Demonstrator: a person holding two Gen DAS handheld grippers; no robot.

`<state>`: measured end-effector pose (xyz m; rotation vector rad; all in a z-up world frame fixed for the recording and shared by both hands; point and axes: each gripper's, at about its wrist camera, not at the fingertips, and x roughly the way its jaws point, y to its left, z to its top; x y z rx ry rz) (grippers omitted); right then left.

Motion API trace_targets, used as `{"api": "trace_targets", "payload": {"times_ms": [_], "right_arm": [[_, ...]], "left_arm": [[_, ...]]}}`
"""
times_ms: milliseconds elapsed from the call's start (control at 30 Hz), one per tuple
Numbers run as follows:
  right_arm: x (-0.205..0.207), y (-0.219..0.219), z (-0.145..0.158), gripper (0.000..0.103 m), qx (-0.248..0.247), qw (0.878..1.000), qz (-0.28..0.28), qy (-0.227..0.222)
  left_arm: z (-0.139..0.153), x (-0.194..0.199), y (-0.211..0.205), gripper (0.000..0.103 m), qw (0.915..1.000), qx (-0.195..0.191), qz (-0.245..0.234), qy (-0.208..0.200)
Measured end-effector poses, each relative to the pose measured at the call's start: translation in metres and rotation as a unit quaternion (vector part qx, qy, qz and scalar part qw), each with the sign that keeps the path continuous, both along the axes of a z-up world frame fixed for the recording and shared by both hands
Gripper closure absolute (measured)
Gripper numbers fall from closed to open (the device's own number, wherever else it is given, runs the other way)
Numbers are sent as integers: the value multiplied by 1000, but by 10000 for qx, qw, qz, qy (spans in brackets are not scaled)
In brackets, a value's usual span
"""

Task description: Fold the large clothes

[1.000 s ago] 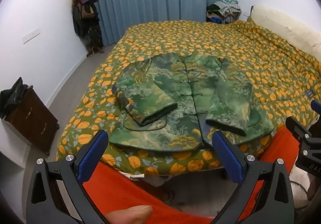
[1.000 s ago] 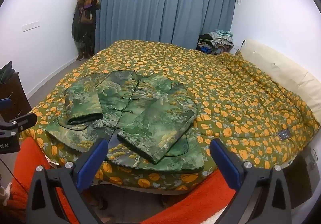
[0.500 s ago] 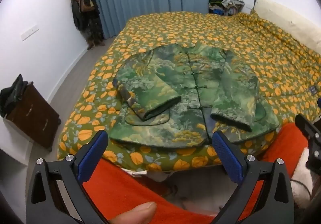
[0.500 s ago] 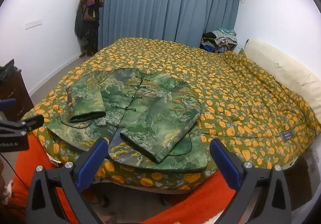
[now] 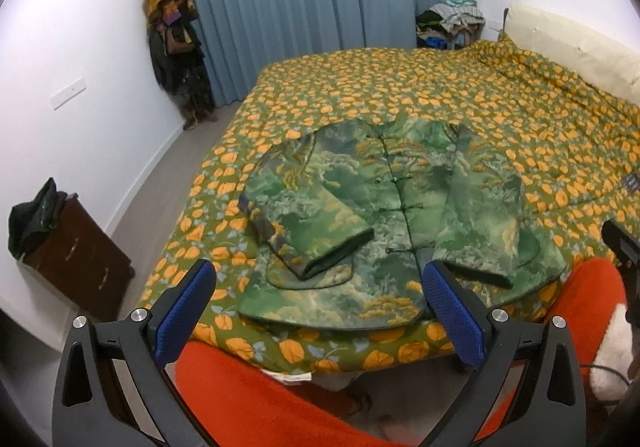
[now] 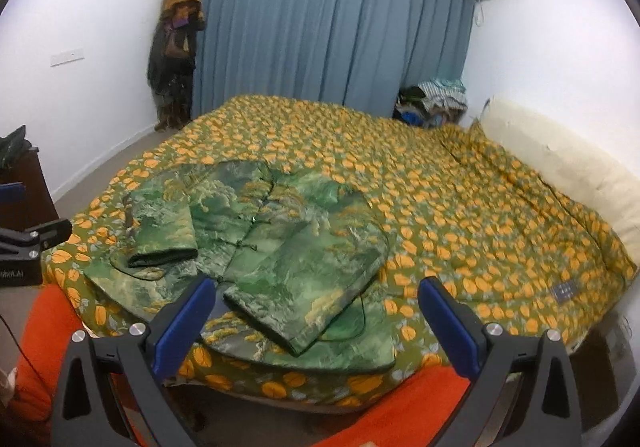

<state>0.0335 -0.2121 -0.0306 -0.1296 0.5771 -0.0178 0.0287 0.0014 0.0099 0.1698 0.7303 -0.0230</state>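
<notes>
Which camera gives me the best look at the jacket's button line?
The left wrist view: the jacket faces it nearly head-on, with its button line running straight up the middle. In the right wrist view the jacket lies off to the left, its buttons slanted and partly blurred.

**Two wrist cams, both at the foot of the bed**

Both fisheyes sit low, back from the near edge of the bed (image 5: 360,351), looking along their own blue-padded fingers toward the blue curtain (image 5: 312,7). The left view stands further left, tilted down a bit, with the green jacket (image 5: 384,215) almost dead centre. The right view is off to the right, aimed higher, so the jacket (image 6: 272,247) slides left of centre. Both share the bed, jacket, curtain and far clothes pile (image 6: 436,103).
</notes>
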Motion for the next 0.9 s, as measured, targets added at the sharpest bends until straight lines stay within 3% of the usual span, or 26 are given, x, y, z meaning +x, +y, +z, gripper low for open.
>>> {"api": "trace_targets", "payload": {"times_ms": [100, 267, 467, 900], "right_arm": [[7, -5, -1, 0, 266, 9995, 127, 131], [11, -1, -3, 0, 33, 9999, 111, 16], [24, -7, -7, 0, 362, 9987, 219, 290], [41, 1, -17, 0, 110, 9987, 16, 501]], "left_arm": [[0, 0, -1, 0, 10000, -19, 11, -4], [-1, 8, -1, 0, 9999, 10, 75, -67], [-2, 26, 5, 0, 9997, -82, 235, -5], [-8, 36, -1, 0, 9996, 136, 259, -9]]}}
